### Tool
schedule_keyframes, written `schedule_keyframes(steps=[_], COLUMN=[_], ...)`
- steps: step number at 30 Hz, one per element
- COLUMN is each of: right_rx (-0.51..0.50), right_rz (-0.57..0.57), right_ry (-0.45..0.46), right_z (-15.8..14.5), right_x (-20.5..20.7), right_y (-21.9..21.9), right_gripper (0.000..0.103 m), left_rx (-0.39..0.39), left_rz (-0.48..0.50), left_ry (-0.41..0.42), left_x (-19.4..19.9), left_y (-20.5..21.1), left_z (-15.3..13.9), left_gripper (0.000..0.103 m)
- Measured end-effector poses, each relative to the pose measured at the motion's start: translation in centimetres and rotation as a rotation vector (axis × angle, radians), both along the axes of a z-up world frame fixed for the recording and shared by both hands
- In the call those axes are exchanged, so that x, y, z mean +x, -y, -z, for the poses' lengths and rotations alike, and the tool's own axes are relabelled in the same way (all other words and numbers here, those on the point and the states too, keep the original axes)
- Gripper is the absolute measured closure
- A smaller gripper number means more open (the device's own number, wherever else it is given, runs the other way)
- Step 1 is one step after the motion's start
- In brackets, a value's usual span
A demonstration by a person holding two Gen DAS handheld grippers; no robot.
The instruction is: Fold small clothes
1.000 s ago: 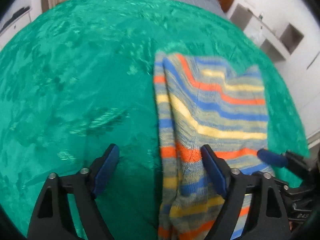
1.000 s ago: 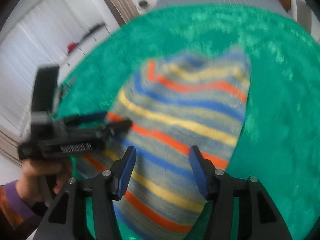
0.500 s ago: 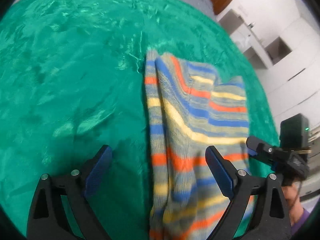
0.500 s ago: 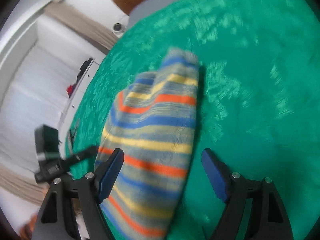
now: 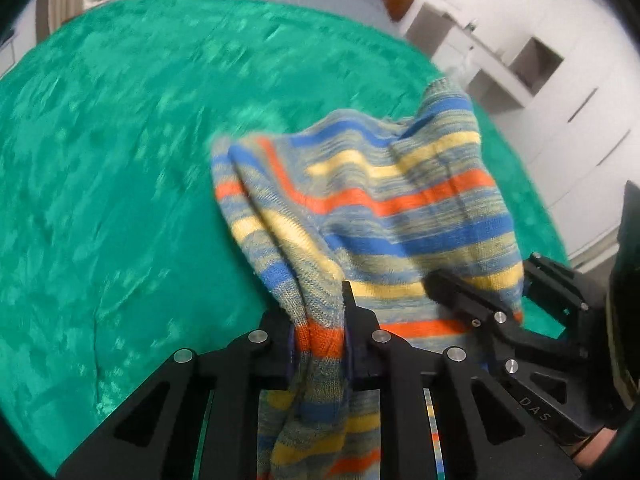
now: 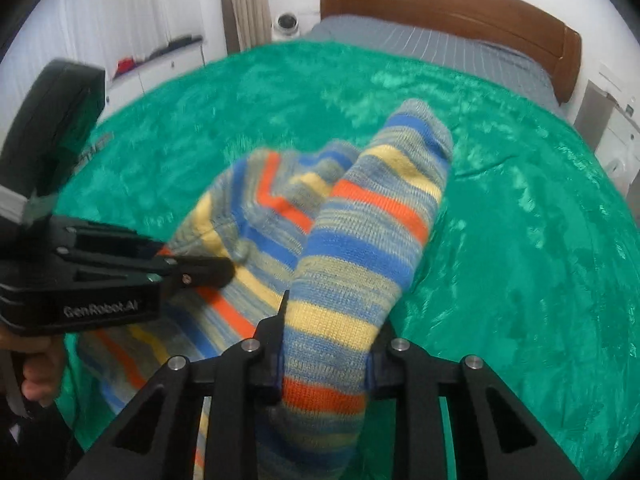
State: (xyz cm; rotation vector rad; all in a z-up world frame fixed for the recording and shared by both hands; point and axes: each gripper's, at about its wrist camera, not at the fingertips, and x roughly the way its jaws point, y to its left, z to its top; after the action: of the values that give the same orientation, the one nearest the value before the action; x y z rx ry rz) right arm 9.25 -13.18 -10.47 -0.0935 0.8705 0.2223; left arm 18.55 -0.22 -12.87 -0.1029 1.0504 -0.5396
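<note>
Both grippers now pinch the striped garment (image 5: 400, 208) above the green blanket (image 5: 120, 160).

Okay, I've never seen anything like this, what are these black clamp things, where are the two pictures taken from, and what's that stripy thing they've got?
There is no robot here: a person holds a black two-finger tool in each hand. Each tool has a wide-angle camera looking forward along its fingers, so each picture is one tool's own view. That lens bends the room into a round shape.

In the left tool's view, the left gripper has its jaws closed on a striped knitted garment. The right gripper grips another part of the same garment. Each view also shows the other tool coming in from the side.

Below lies a green plush blanket, spread over a bed with a brown headboard. The garment's far end looks lifted.
</note>
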Motion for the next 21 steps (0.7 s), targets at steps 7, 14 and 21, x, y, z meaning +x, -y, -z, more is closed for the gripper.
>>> schedule_keyframes(steps=[7, 14, 21], right_rx=[0.093, 0.044, 0.035], right_rz=[0.109, 0.305, 0.255], right_ry=[0.068, -0.069, -0.023], right_z=[-5.1, -2.7, -5.0], right_x=[2.4, 0.6, -6.9], right_y=[7.1, 15.2, 12.8], right_gripper=[0.073, 0.007, 0.003], left_rx=[0.051, 0.197, 0.348], left_rz=[0.001, -0.038, -0.095], left_ry=[0.076, 0.243, 0.502], left_x=[1.9, -2.6, -7.8], left_y=[5.4, 4.3, 3.4], left_z=[-2.3, -3.2, -8.4], left_gripper=[0.036, 0.012, 0.001])
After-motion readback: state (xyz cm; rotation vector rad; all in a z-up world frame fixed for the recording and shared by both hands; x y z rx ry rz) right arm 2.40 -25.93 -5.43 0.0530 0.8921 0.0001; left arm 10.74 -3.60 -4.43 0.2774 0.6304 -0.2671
